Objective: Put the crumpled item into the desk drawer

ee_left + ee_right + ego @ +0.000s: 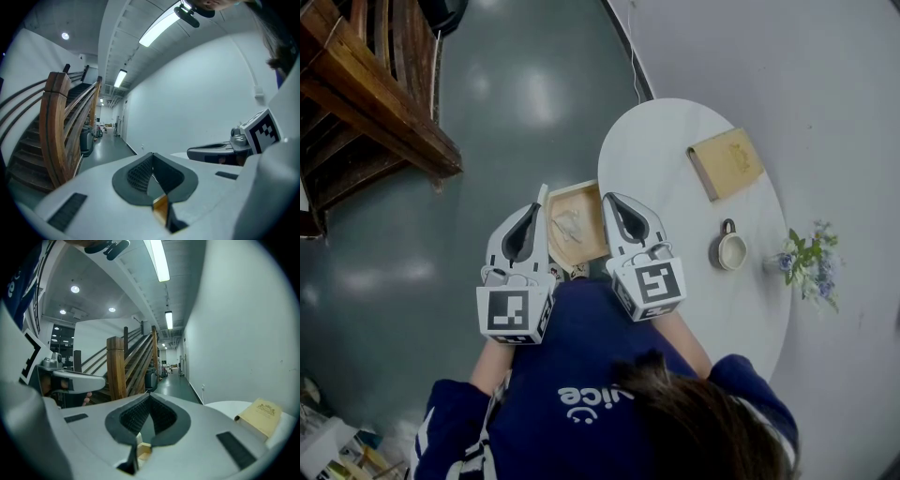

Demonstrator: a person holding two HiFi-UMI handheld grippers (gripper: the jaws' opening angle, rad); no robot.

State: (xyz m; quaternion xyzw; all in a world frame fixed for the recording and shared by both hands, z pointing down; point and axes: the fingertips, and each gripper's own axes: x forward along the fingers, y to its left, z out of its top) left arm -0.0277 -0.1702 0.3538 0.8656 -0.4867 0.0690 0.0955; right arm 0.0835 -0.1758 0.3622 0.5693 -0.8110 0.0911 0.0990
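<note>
Upside-down white lettering on my navy top (581, 361): only "ice" legible, the rest hidden under hair. Gold emblem on tan book (727, 162), too small to read.

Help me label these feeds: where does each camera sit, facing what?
Head view: on the person's head, facing down at drawer, table, left gripper, right gripper; hair shows.
Left gripper view: on that gripper, facing staircase; right gripper alongside.
Right gripper view: on that gripper, facing corridor; left gripper alongside.
Gripper views share the staircase.
</note>
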